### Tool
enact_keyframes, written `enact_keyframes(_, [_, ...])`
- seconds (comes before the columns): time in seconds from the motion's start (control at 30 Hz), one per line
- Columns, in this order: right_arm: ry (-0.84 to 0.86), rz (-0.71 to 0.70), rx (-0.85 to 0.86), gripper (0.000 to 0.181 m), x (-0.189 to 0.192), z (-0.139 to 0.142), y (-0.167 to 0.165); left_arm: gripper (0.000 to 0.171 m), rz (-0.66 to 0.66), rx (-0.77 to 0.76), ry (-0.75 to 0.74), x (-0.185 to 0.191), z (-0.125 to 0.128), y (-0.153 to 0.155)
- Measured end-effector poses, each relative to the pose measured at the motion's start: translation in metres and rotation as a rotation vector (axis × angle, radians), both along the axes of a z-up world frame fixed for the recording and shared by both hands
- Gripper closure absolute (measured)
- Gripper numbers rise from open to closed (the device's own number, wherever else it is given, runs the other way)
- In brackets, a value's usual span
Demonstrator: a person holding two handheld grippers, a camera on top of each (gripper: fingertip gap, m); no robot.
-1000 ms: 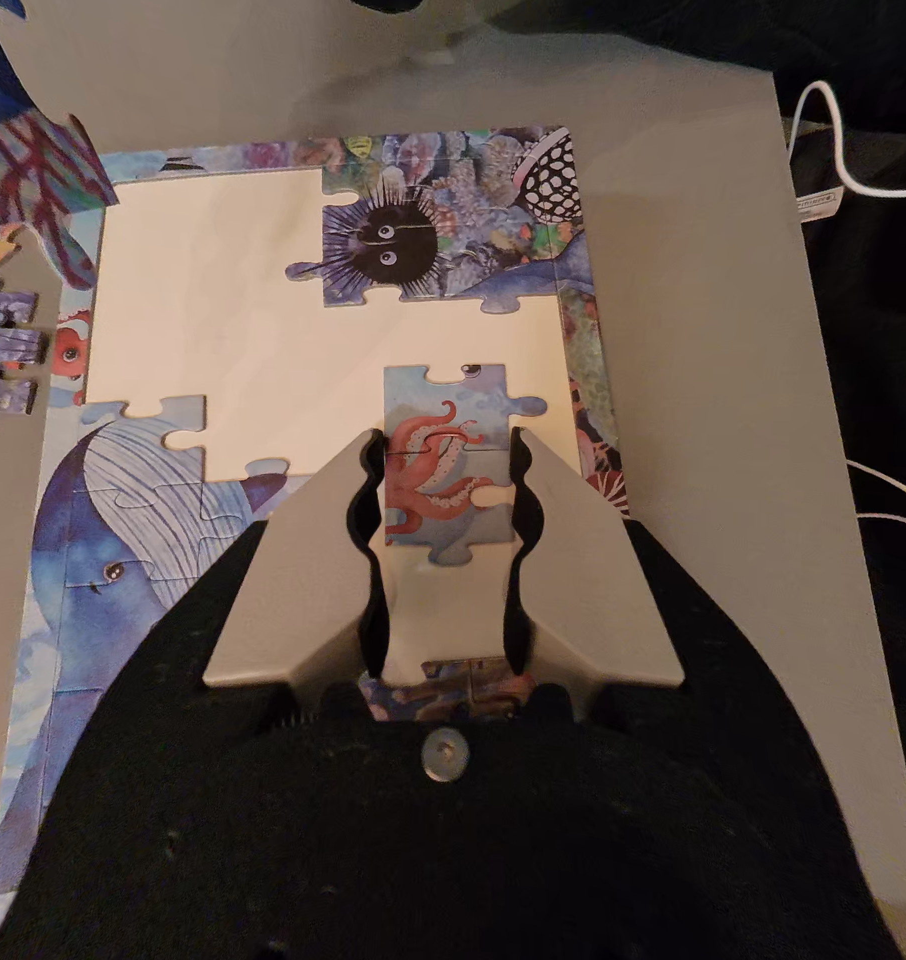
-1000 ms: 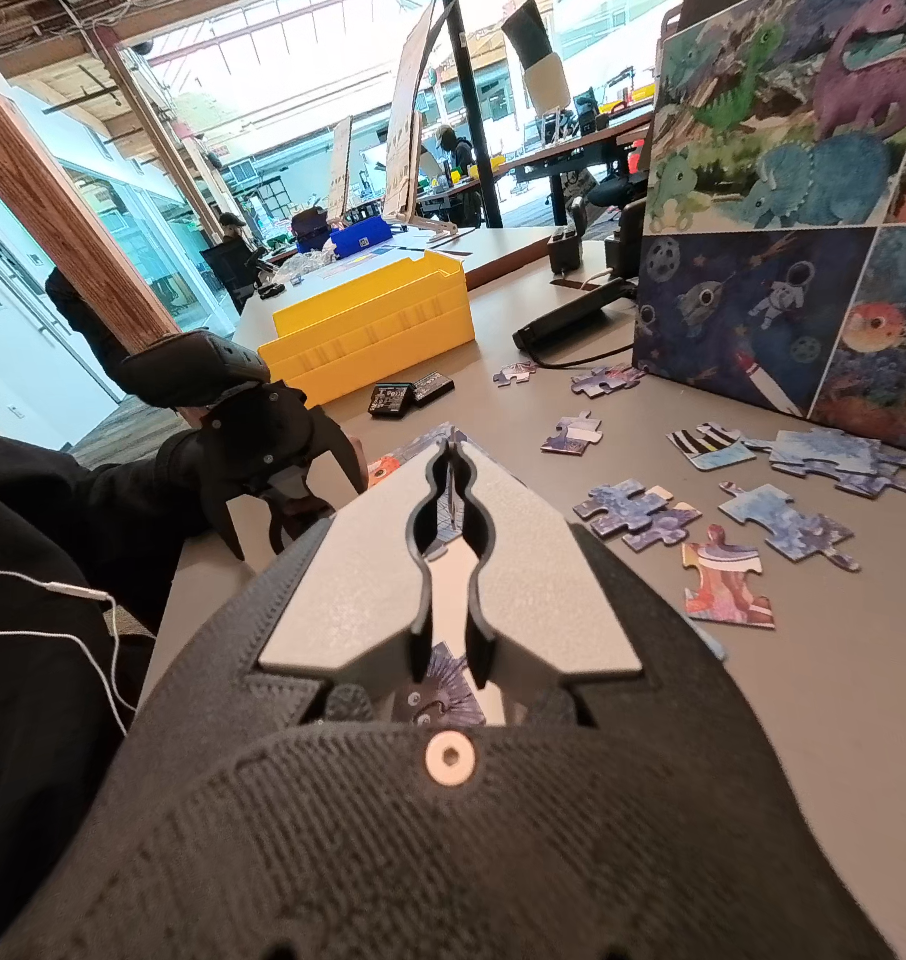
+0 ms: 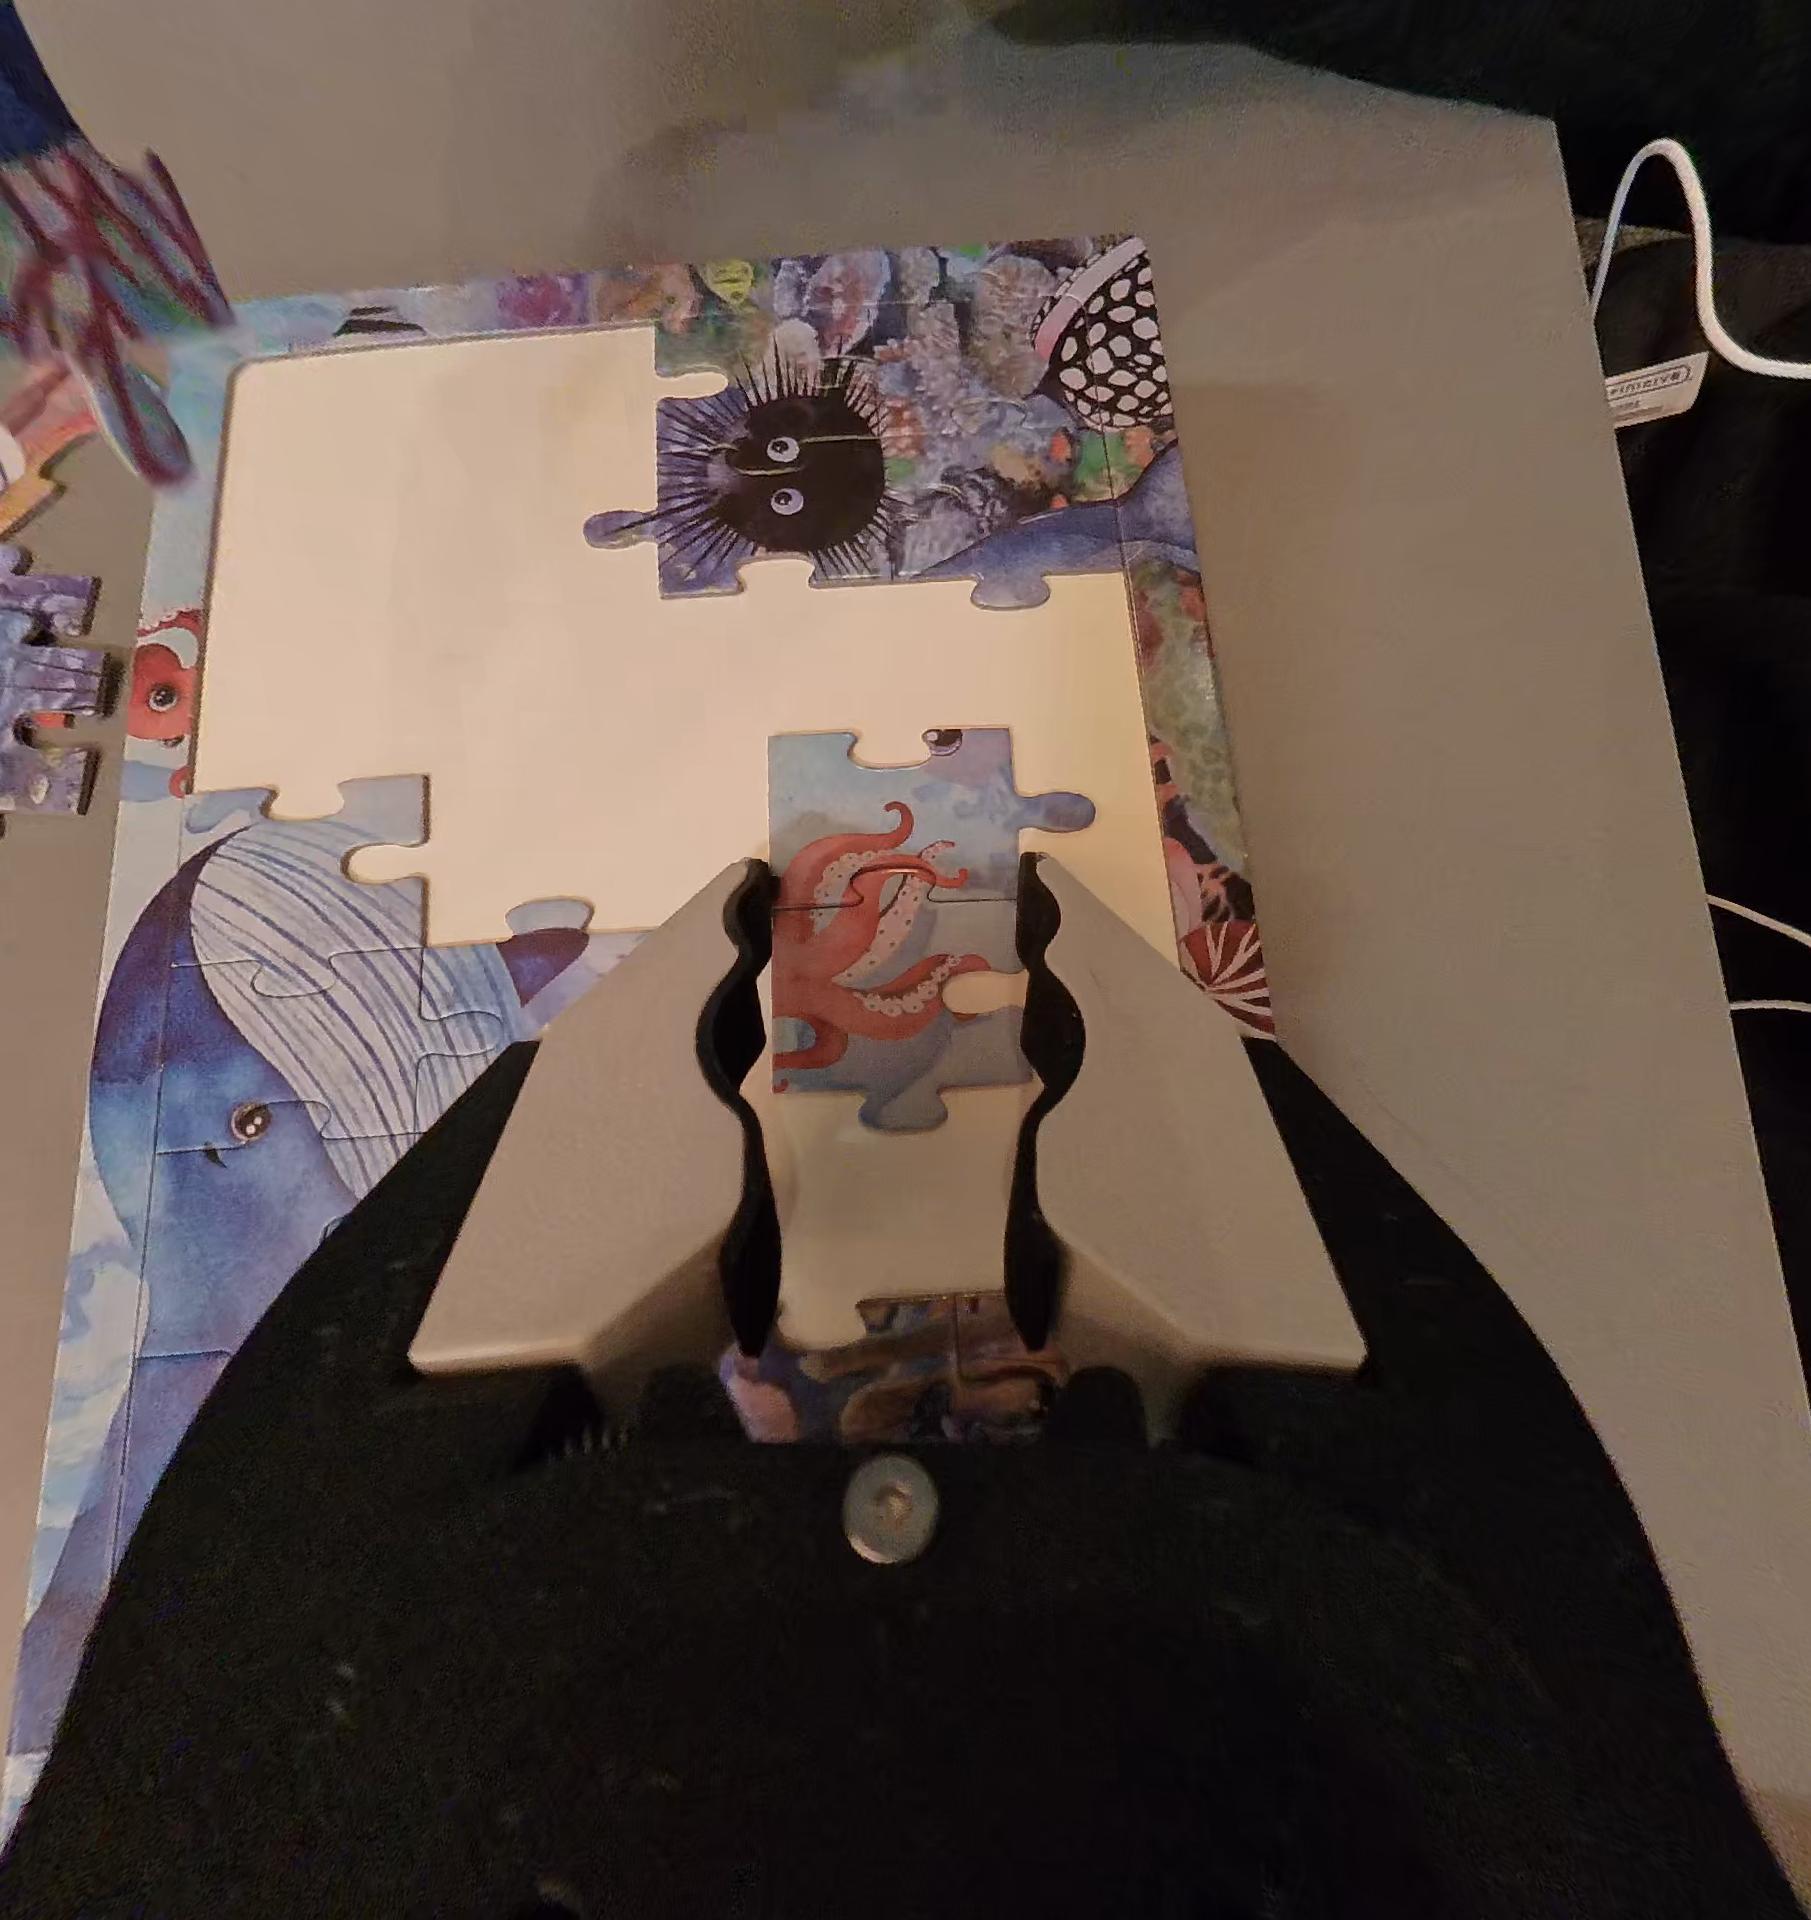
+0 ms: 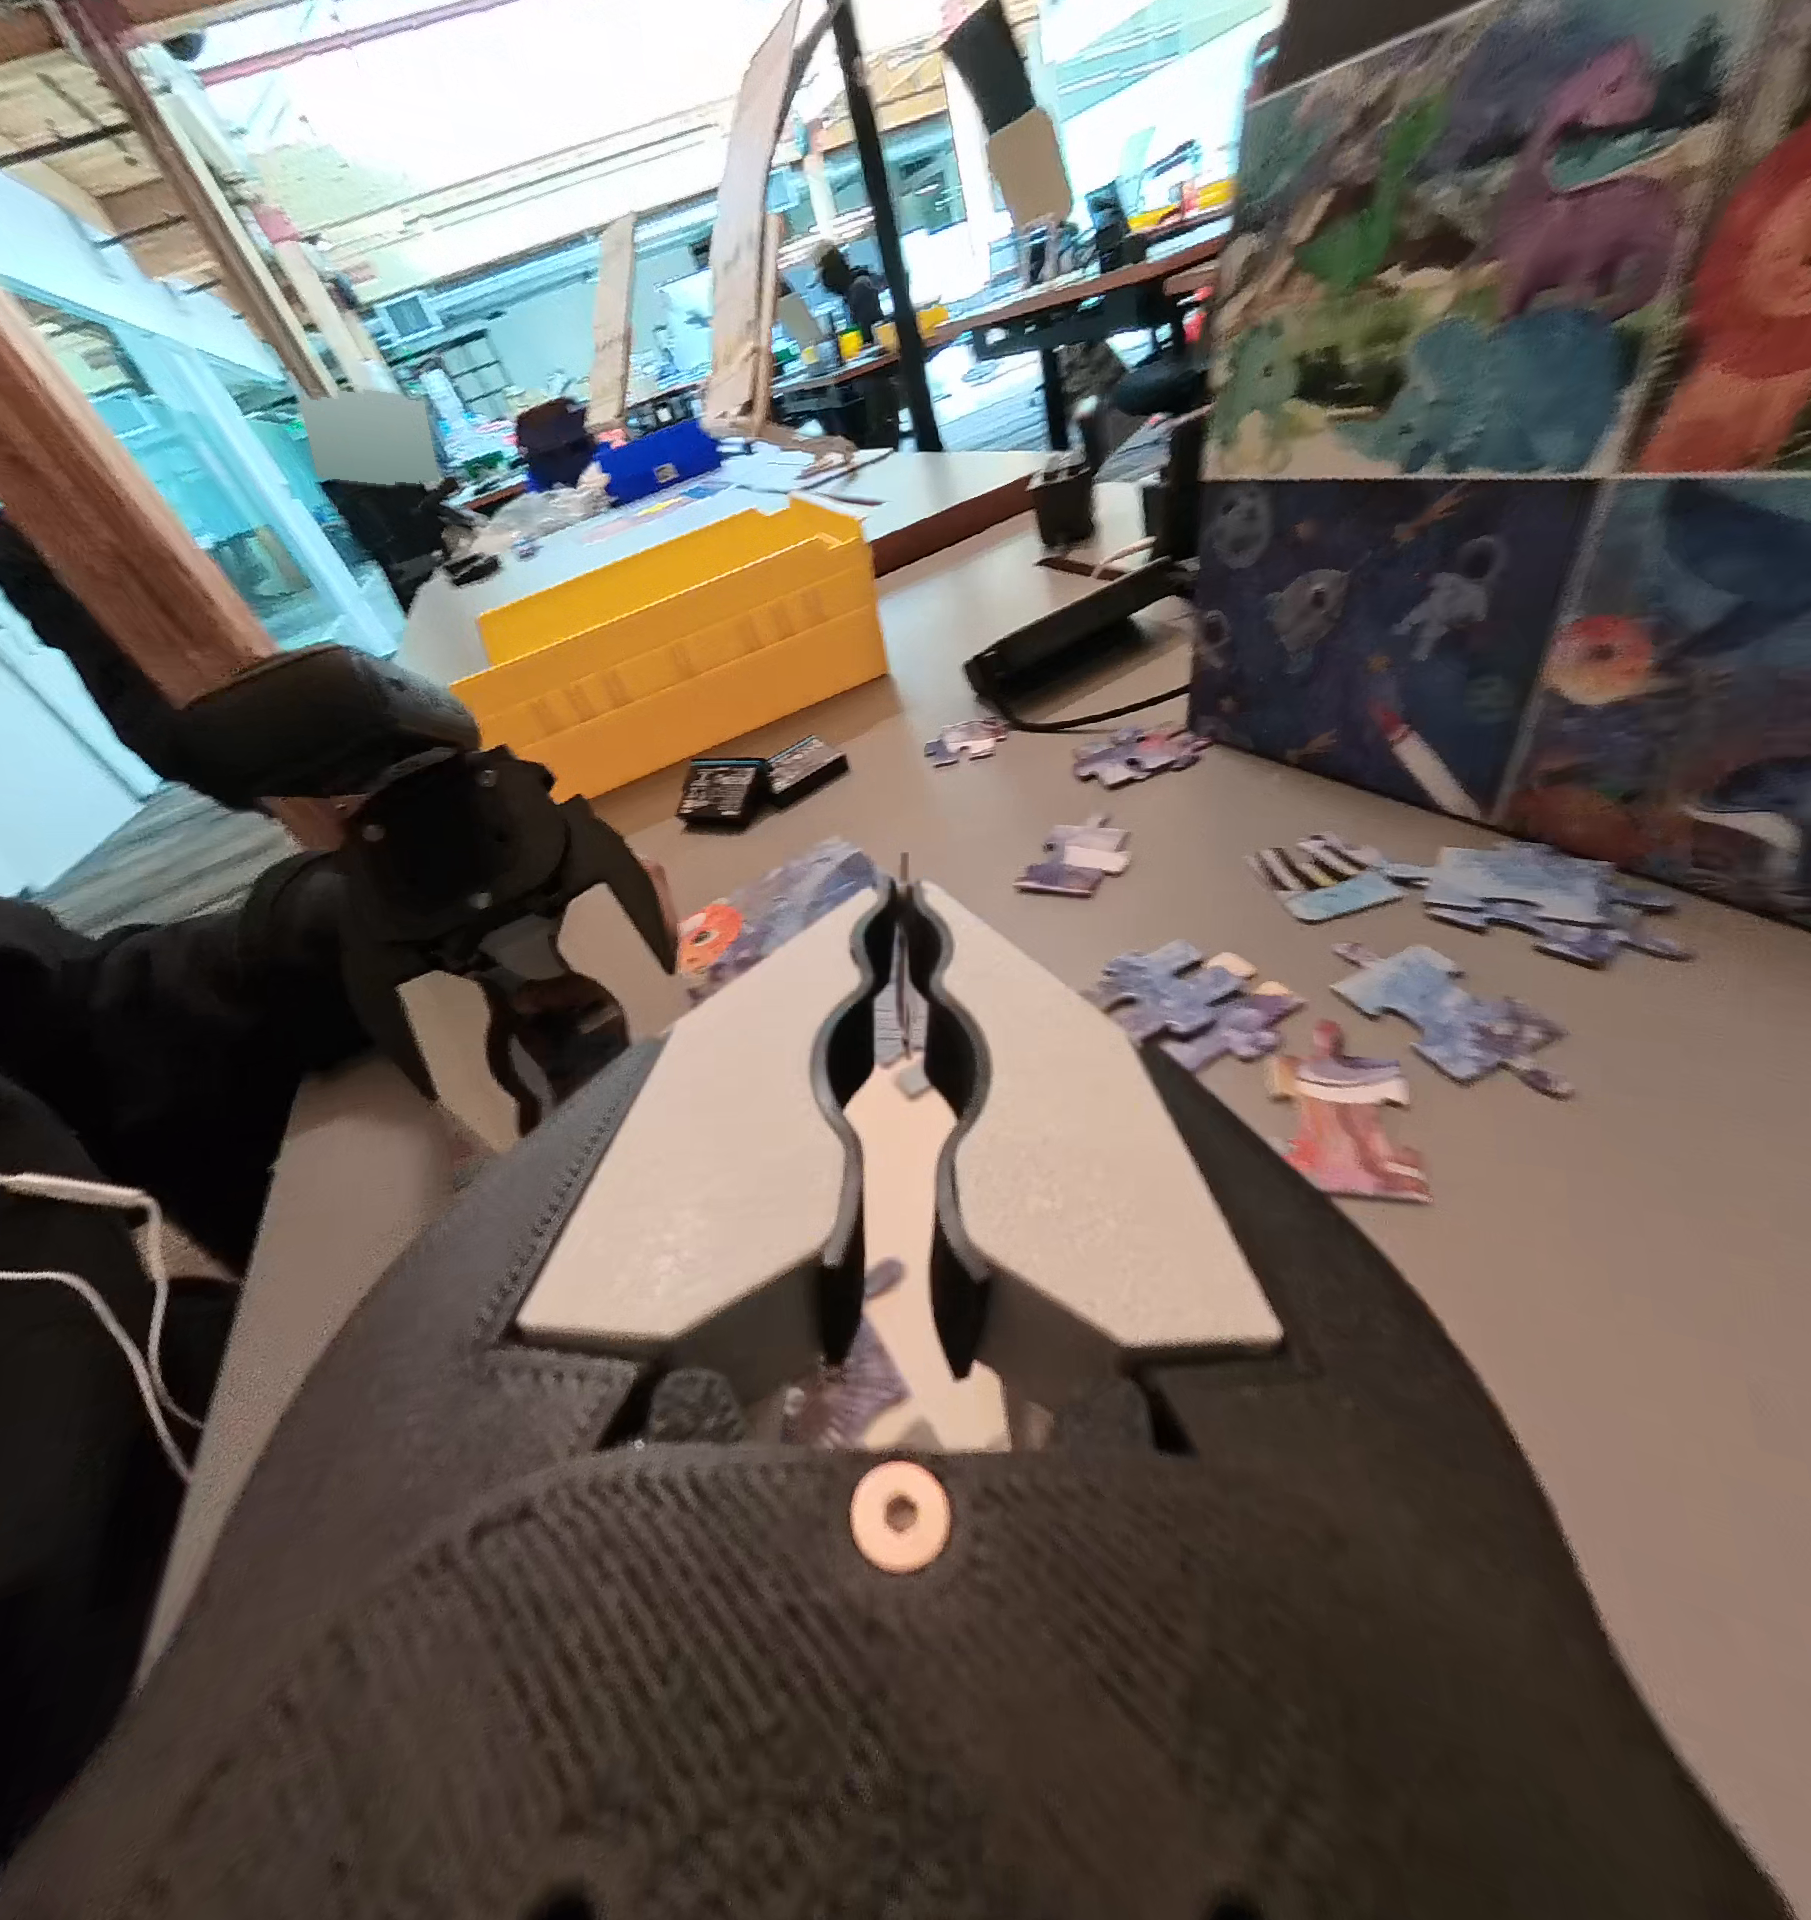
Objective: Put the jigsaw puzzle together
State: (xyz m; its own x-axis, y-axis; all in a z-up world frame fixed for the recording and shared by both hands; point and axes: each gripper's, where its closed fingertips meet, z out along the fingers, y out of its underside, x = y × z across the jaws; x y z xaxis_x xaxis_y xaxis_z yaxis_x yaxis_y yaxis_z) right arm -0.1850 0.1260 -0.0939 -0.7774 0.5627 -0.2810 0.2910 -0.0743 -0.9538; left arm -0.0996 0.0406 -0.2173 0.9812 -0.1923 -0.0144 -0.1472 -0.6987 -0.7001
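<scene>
In the left wrist view the puzzle tray (image 3: 568,644) is partly filled: a whale section (image 3: 257,1039) at lower left and a sea urchin section (image 3: 807,478) at upper right. A joined octopus block (image 3: 880,935) lies flat in the tray. My left gripper (image 3: 893,868) is open, one fingertip at each side of the block. My right gripper (image 4: 903,914) is shut on a thin puzzle piece (image 4: 903,878) seen edge-on. That red-coral piece (image 3: 90,270) shows blurred above the tray's far left corner. The left gripper (image 4: 527,997) also shows in the right wrist view, over the tray (image 4: 776,883).
Several loose pieces (image 4: 1192,997) lie on the grey table to the right, and more (image 3: 18,696) beside the tray. The upright puzzle box (image 4: 1503,582) stands behind them. A yellow bin (image 4: 672,665) and small black boxes (image 4: 766,779) sit farther back. A white cable (image 3: 1659,260) hangs past the table edge. The gap from one gripper's tips to the other's is roughly 15 centimeters. The sea urchin section (image 3: 807,478) lies some 8 centimeters from my left tips, 15 centimeters from my right tips.
My right gripper has shifted with the coral piece, which now shows blurred and slightly farther up in the left wrist view. The left gripper and the octopus block have not moved.
</scene>
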Motion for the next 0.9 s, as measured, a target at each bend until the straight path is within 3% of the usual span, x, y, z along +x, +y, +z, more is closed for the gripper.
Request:
enact_keyframes(0.1, [0.023,-0.122,-0.007,0.181,-0.011,0.005,0.045,0.125,-0.001,0.0,0.0,0.0,0.0,0.0])
enact_keyframes(0.23, [0.011,-0.383,0.027,0.181,-0.021,-0.001,0.142,0.125,-0.002,0.001,0.001,0.0,0.0,-0.001])
enact_keyframes(0.3, [-0.031,-0.489,0.076,0.181,-0.017,-0.013,0.19,0.125,-0.003,0.002,0.002,0.0,0.0,-0.001])
enact_keyframes(0.37, [-0.181,-0.48,0.092,0.181,-0.006,-0.039,0.22,0.125,0.001,0.004,0.005,-0.002,0.0,-0.002])
enact_keyframes(0.43, [-0.33,-0.425,0.021,0.181,0.005,-0.064,0.236,0.125,0.007,0.006,0.008,-0.004,0.001,-0.002])
enact_keyframes(0.5, [-0.404,-0.385,-0.144,0.181,0.009,-0.064,0.244,0.125,0.013,0.008,0.014,-0.006,0.001,-0.002])
enact_keyframes(0.57, [-0.387,-0.461,-0.203,0.181,0.007,-0.059,0.259,0.125,0.016,0.01,0.017,-0.007,0.001,-0.002])
enact_keyframes(0.73, [-0.382,-0.668,-0.023,0.179,0.006,-0.073,0.291,0.126,0.017,0.009,0.019,-0.007,0.001,-0.002])
enact_keyframes(0.9, [-0.371,-0.767,0.016,0.159,0.005,-0.074,0.306,0.126,0.015,0.009,0.02,-0.007,0.001,-0.002])
